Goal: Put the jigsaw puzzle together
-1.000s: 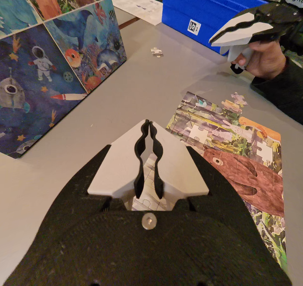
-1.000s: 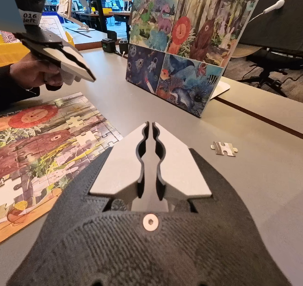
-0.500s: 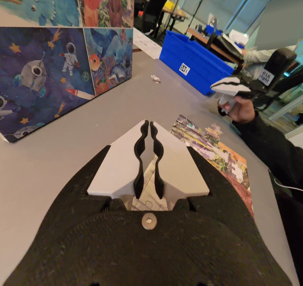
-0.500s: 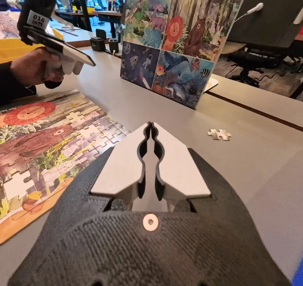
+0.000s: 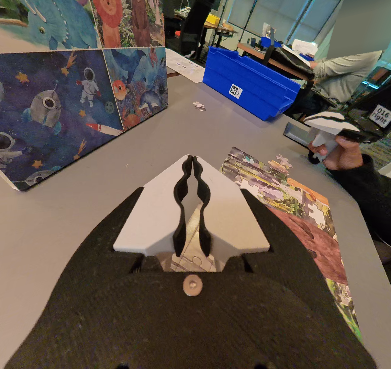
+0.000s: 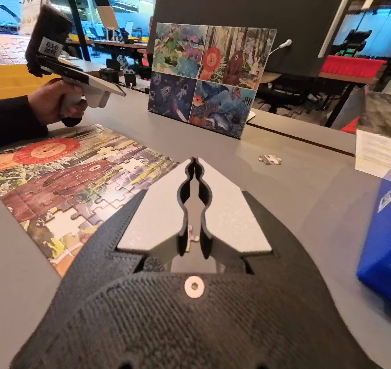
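The partly built jigsaw puzzle [image 5: 281, 196] lies flat on the grey table, with a lion and a bear on it and a few white gaps; it also shows in the right wrist view [image 6: 69, 181]. One loose piece [image 5: 199, 106] lies apart near the blue bin, and shows in the right wrist view [image 6: 270, 159]. A few loose pieces [image 5: 282, 161] sit at the puzzle's far edge. My left gripper [image 5: 192, 158] is shut and empty, held above the puzzle's left corner. My right gripper [image 6: 195, 159] is shut and empty, above the table beside the puzzle.
A picture box [image 5: 84, 79] stands upright at the far left and shows in the right wrist view [image 6: 211, 79]. A blue bin [image 5: 249, 84] stands at the back right [image 6: 376, 232]. A white paper [image 6: 372, 153] lies beside it. A person sits beyond the table. About 30 cm separates my left fingertips from my right.
Both grippers have tilted up and now look more level across the table. The right gripper has drawn back towards the blue bin. Both pairs of fingertips have closed from a narrow gap to touching.
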